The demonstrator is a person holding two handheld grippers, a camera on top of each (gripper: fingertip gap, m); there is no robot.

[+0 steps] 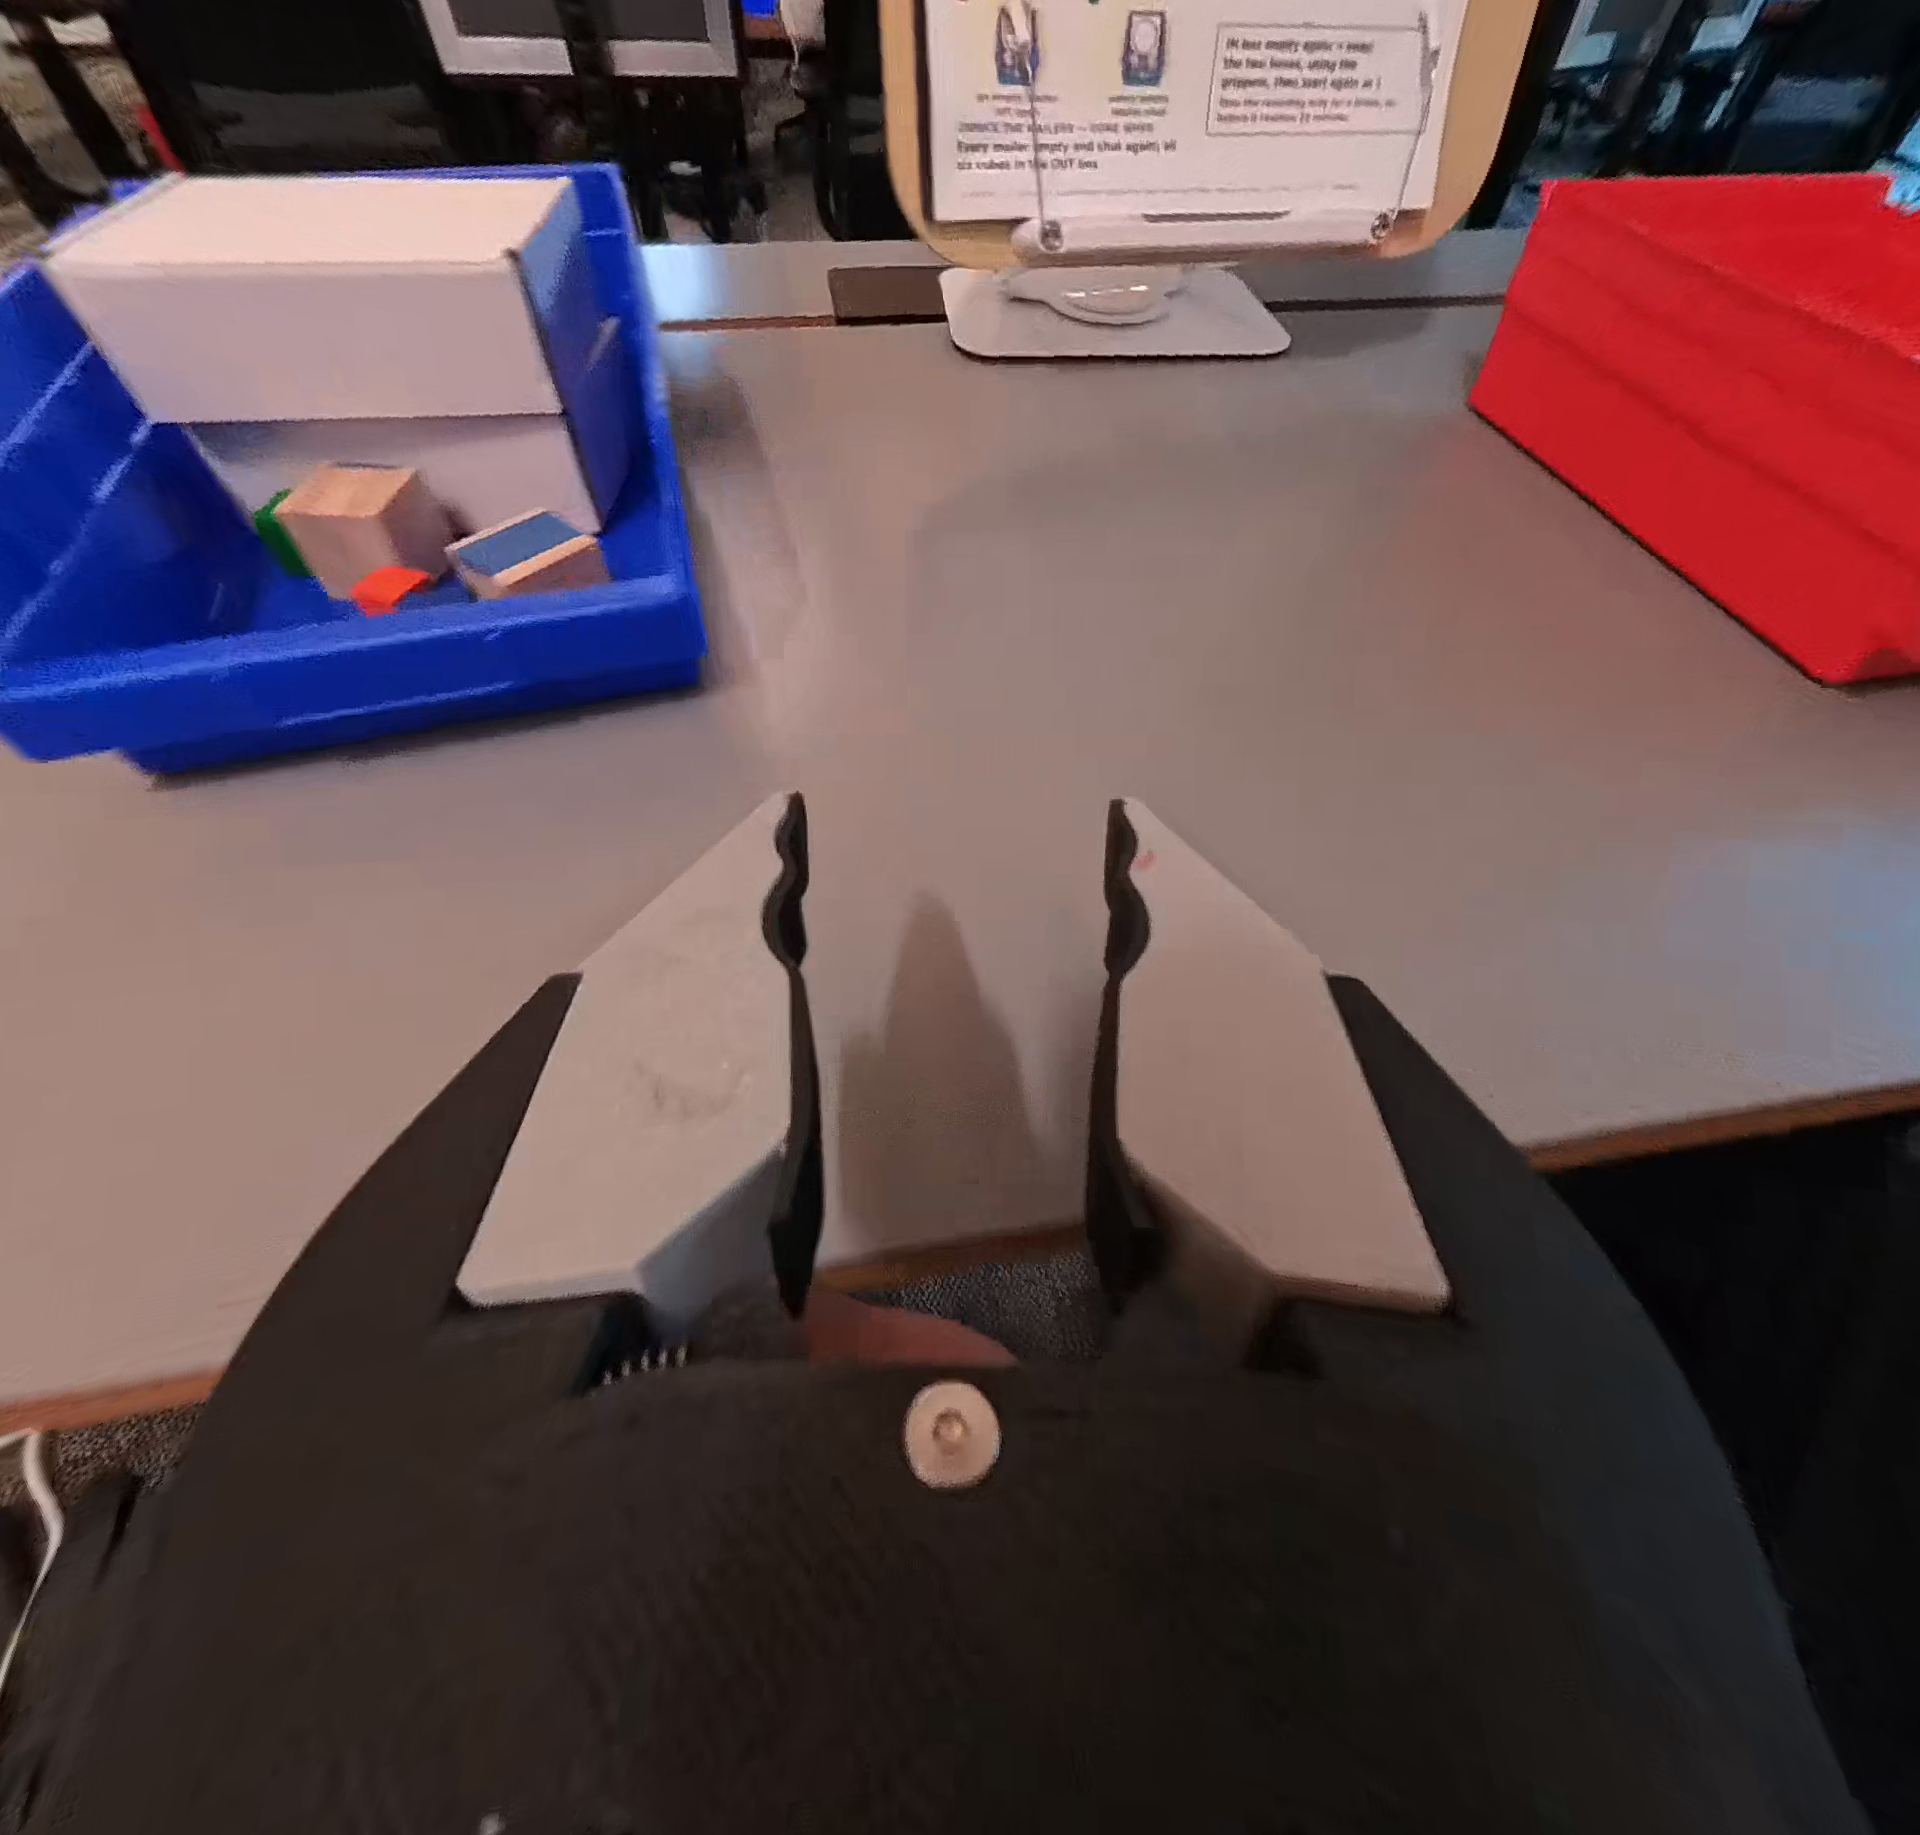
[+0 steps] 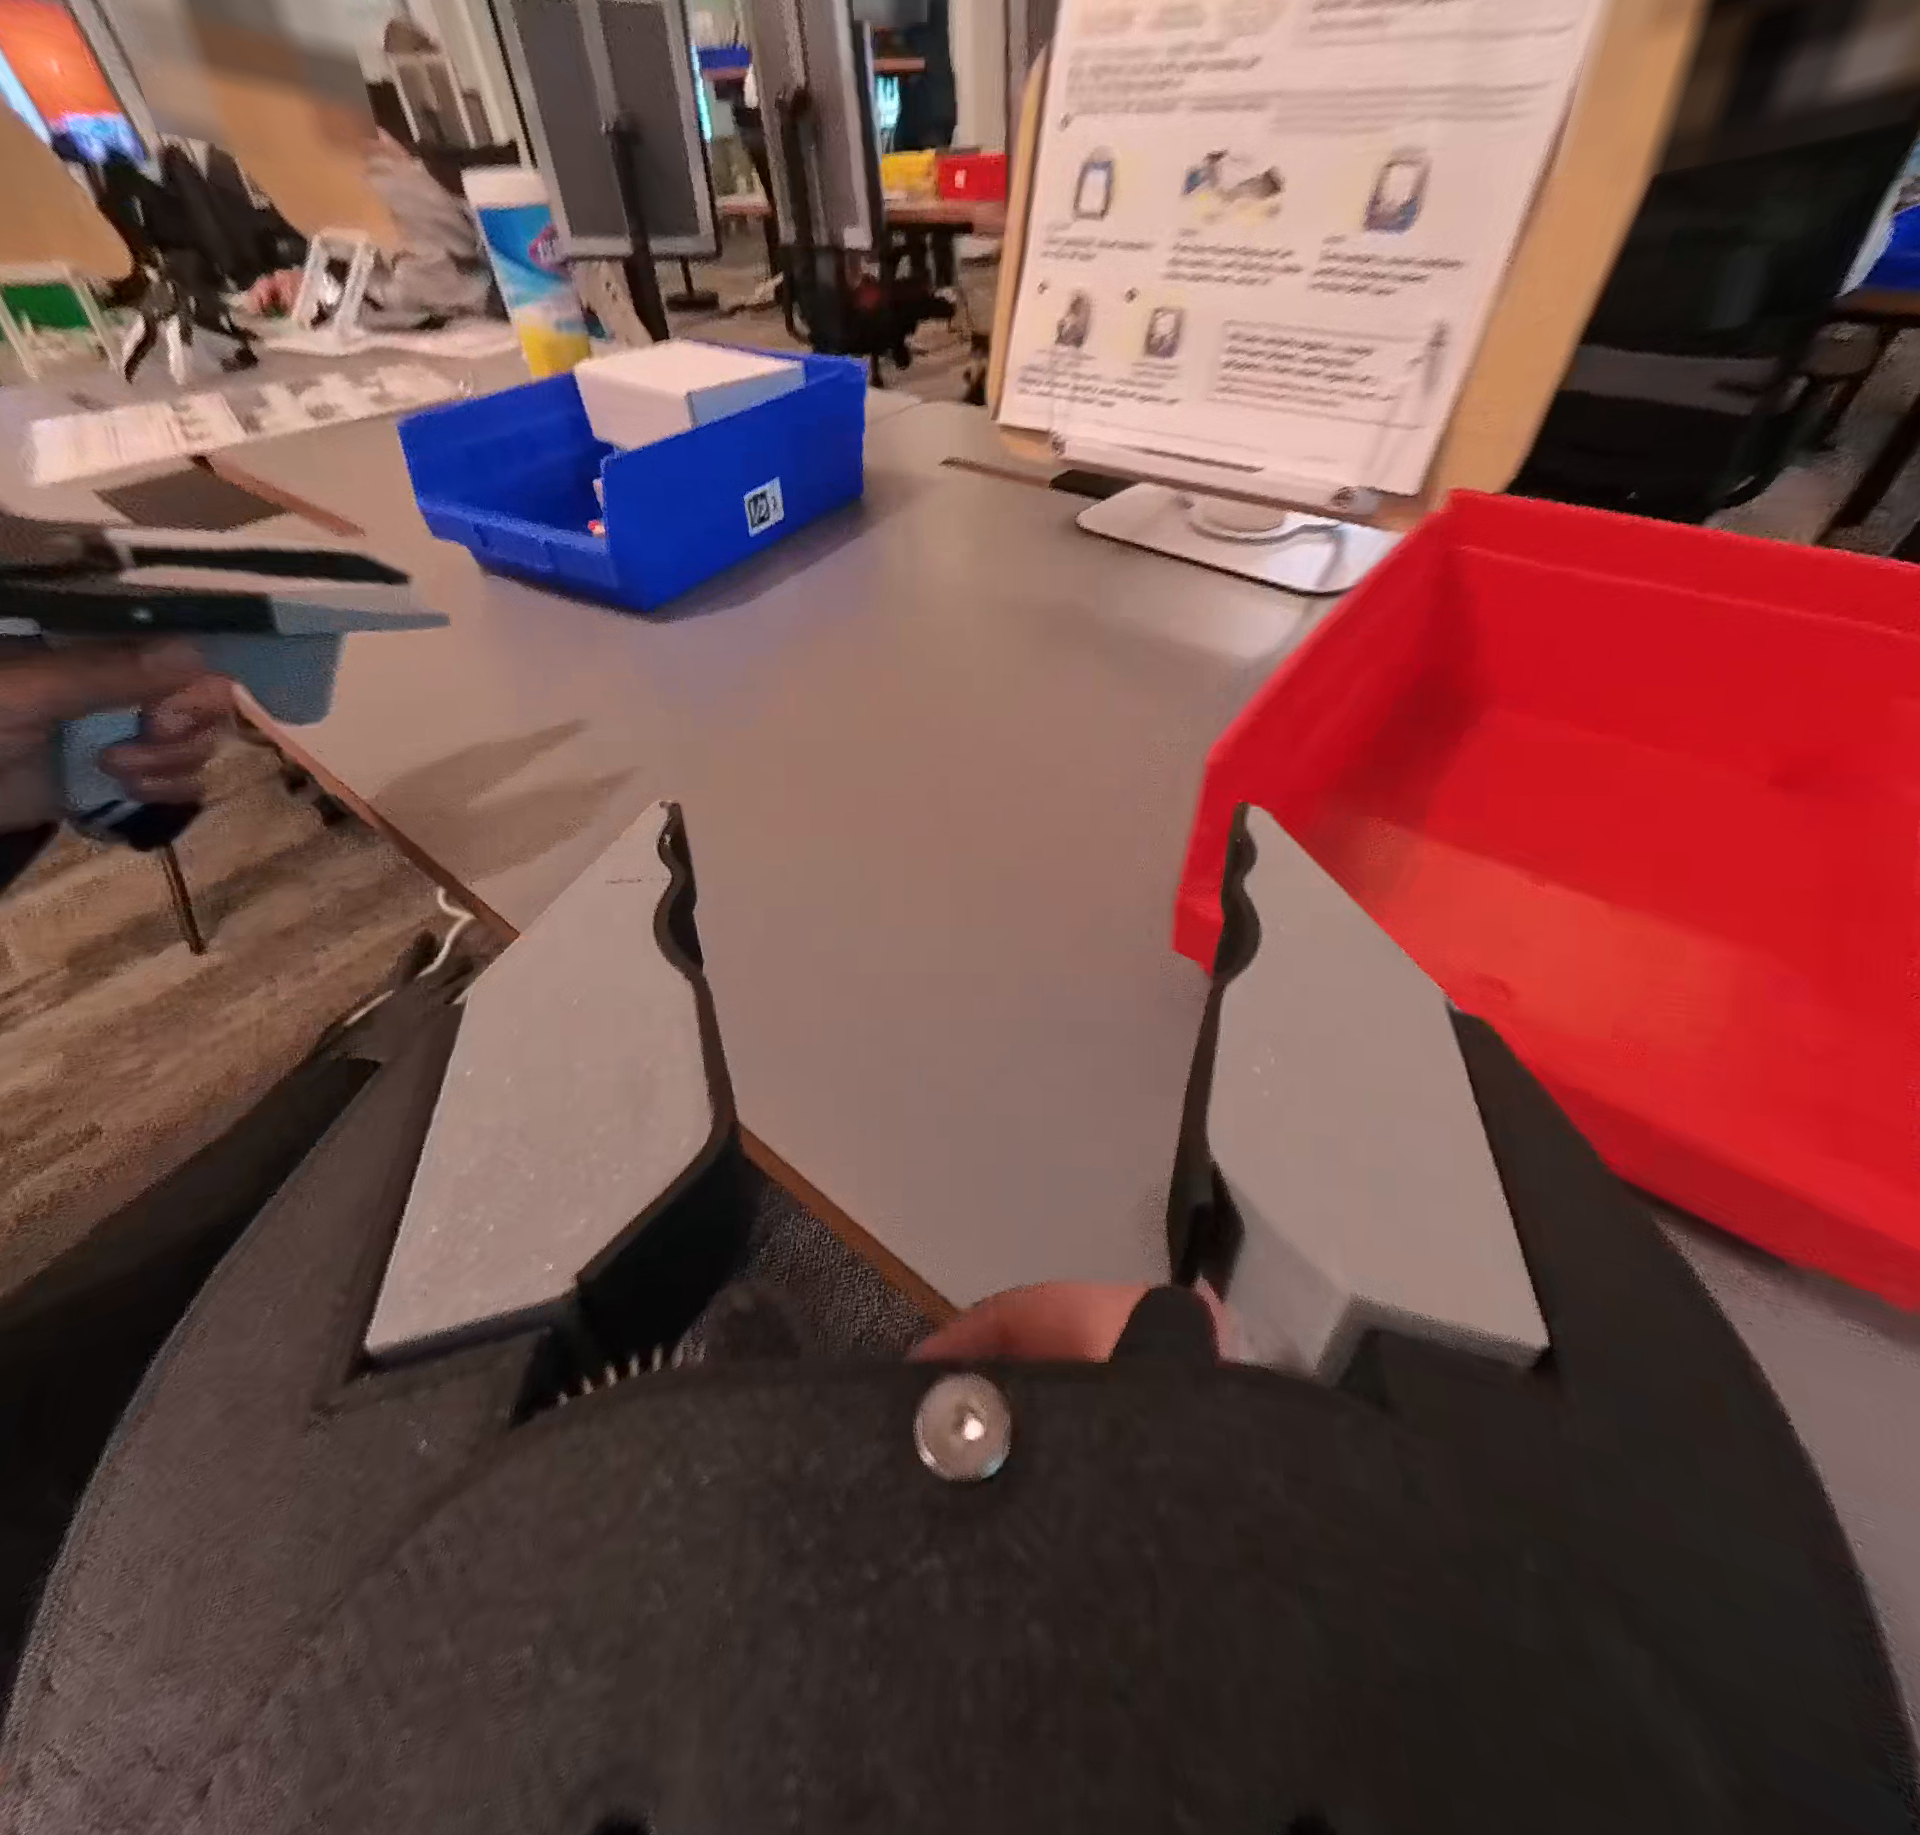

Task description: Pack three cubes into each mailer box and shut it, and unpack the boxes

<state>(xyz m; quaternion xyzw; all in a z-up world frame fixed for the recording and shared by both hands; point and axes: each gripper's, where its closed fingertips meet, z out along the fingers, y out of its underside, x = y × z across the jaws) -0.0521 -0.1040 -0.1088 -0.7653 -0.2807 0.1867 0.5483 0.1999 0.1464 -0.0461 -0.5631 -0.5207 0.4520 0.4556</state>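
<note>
A broad grey table [image 1: 1195,642] with a brown edge carries everything. At its right end sits a red plastic bin [image 2: 1621,850], its inside bare in the right wrist view. At the left end sits a blue plastic bin [image 1: 343,684] holding two shut white cardboard mailer boxes [image 1: 301,299], stacked one on the other against the bin's rear. Between the bins at the table's back edge, a printed instruction sheet on a tan board [image 1: 1184,71] rests on a silver stand [image 1: 1117,320]. The left gripper [image 1: 954,809] hovers over the table's near edge, jaws apart, gripping nothing. The right gripper [image 2: 954,819] hangs just beside the red bin, jaws spread wide, likewise bare. In the blue bin's front lie small wooden cubes [image 1: 358,528] with coloured faces, in front of the lower box
</note>
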